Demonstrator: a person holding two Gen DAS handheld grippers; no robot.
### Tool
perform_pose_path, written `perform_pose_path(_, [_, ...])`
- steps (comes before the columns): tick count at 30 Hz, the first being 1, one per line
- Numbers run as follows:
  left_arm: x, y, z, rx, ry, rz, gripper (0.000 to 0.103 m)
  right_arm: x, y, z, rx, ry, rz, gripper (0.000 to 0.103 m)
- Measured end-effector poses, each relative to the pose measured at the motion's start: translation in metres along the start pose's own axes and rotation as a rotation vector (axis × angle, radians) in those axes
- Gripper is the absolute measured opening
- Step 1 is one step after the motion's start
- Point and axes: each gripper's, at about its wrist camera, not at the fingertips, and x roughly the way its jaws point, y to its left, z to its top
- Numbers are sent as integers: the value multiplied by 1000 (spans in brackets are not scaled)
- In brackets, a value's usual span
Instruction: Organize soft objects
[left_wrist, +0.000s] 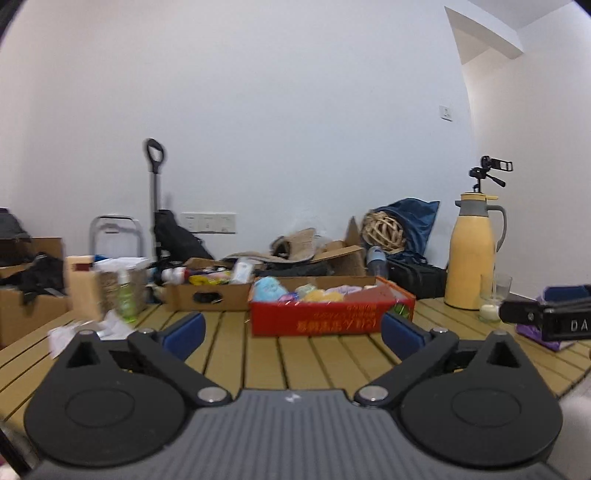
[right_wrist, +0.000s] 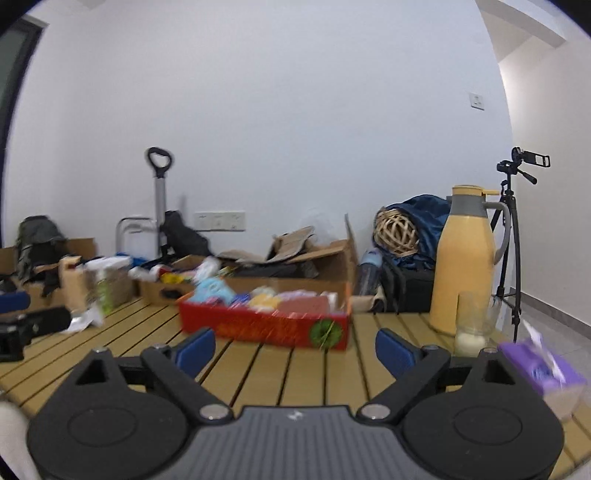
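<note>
Left wrist view shows a big slatted wooden table (left_wrist: 258, 354). On it sits a red cardboard box (left_wrist: 325, 317) near the far edge, well apart from both tongs. Inside the box lie the soft toys (left_wrist: 317, 291): a fluffy blue one, then yellow, pale green and pink ones, packed close together. The left gripper (left_wrist: 291, 328) is spread wide with nothing between its blue pads. The right gripper (right_wrist: 295, 350) is spread wide too, and empty. I think the toys are already put away, so the good thing now is to keep both tongs clear of the yellow jug (right_wrist: 465, 258) and the small glass (right_wrist: 472, 325).
</note>
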Motion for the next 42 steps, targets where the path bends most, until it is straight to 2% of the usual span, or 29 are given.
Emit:
perform_pose_path(3, [-43, -4, -21, 6, 4, 46, 103, -39, 14, -30, 54, 12, -27, 100])
perform_pose_path(5, [-66, -5, -31, 4, 28, 28, 103, -66, 25, -54, 90, 40, -21, 100])
perform_pose_path(7, [-82, -5, -35, 31, 19, 25, 103, -87, 36, -71, 83, 59, 9, 100])
perform_pose_path(12, [-93, -4, -29, -3, -12, 32, 103, -123, 48, -79, 52, -8, 25, 100])
perform_pose_path(16, [-99, -8, -24, 18, -35, 17, 103, -130, 48, -70, 41, -61, 19, 103])
perform_pose_path(22, [-102, -10, -20, 13, -54, -5, 103, -126, 47, -65, 39, -54, 44, 103])
perform_pose_path(42, [-105, -5, -19, -10, -46, -3, 103, -125, 52, -65, 18, -50, 64, 103])
